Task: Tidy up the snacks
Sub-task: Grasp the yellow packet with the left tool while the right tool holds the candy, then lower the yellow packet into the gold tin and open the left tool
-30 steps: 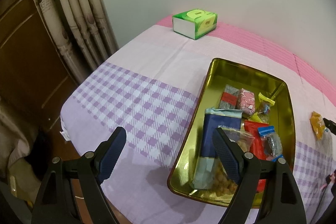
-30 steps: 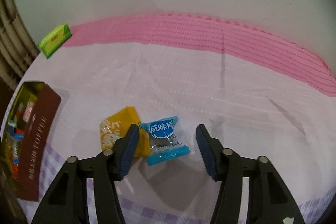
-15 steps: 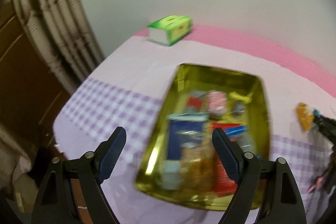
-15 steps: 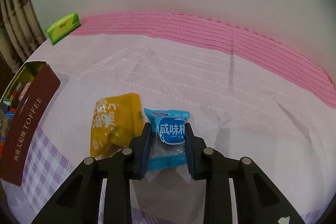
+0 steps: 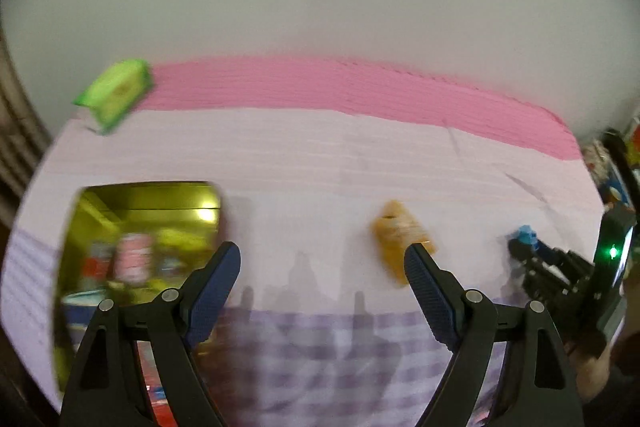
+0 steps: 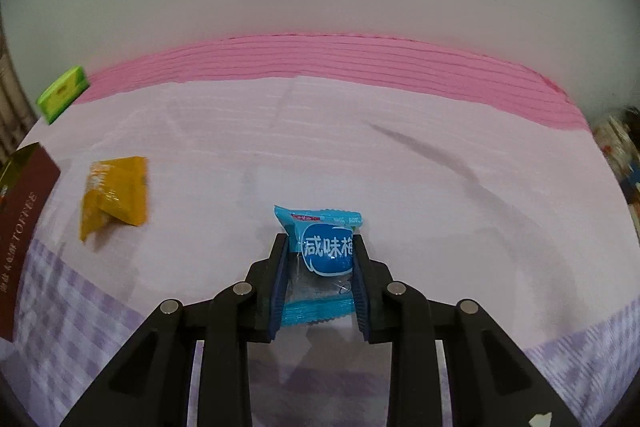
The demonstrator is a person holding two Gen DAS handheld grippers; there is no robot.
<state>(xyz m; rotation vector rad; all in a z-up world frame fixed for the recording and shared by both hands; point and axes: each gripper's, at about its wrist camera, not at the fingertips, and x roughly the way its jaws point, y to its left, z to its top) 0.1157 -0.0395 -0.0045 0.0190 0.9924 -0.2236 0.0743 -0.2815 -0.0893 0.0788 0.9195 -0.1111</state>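
Pads of my right gripper (image 6: 320,267) are clamped on the blue snack packet (image 6: 325,247), one against each side of it, with the packet's upper seam poking out past the fingertips and its lower seam showing between the jaws. It sits over the pale pink cloth (image 6: 360,155), near the spot where the purple check begins.

To its left, well apart, the yellow snack packet (image 6: 114,193) lies loose on the cloth. Further left I see the brown side of the gold tin (image 6: 22,227), lettered TOFFEE, and at the far corner the green box (image 6: 62,93).

My left gripper (image 5: 322,275) has its jaws wide apart with nothing between them. Through that blurred view the tin (image 5: 140,195) is at lower left with several wrapped snacks inside, though I cannot make out which. The yellow packet (image 5: 396,235) appears just beyond the tip of the right-hand finger; whether they touch I cannot tell.
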